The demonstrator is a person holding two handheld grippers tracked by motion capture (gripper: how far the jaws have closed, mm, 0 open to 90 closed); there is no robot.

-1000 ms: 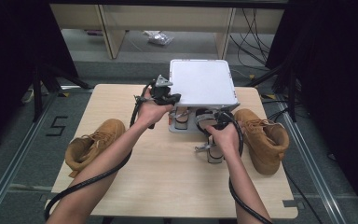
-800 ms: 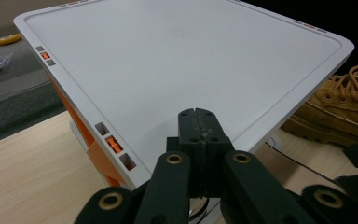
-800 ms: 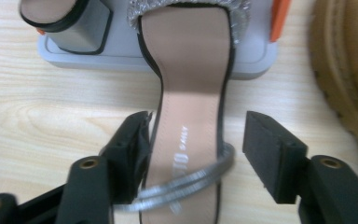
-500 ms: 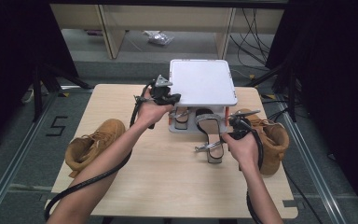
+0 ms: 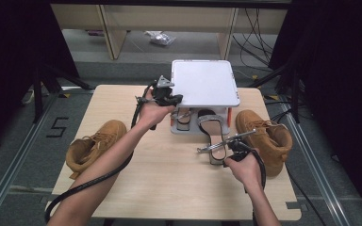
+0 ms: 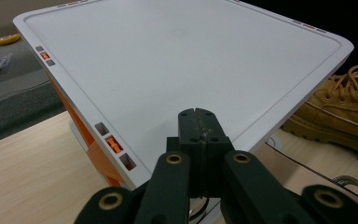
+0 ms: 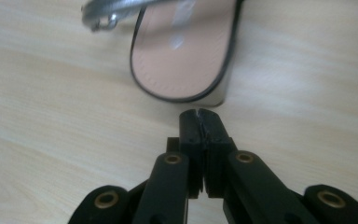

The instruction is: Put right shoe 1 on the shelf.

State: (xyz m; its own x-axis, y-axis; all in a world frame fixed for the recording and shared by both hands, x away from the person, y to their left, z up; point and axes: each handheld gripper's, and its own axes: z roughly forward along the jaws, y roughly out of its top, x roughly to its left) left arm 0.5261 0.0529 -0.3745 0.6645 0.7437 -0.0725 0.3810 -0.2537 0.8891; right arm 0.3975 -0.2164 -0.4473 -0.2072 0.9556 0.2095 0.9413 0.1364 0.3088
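At the left of the high view a tan boot lies on the wooden surface, well apart from either tool. Right of it, the left forearm reaches up the middle of the frame, and its hand holds the left tool at the left edge of a white shelf. In the left gripper view this tool is clenched on nothing, its tip hovering over the near rim of the shelf's flat top. Right of centre a sandal lies half under the shelf, its toe end toward the bottom of the frame. The right tool sits just beside that toe end, held low by the right hand. In the right gripper view its jaws have just closed empty, tip just short of the sandal's sole. At far right stands a second boot.
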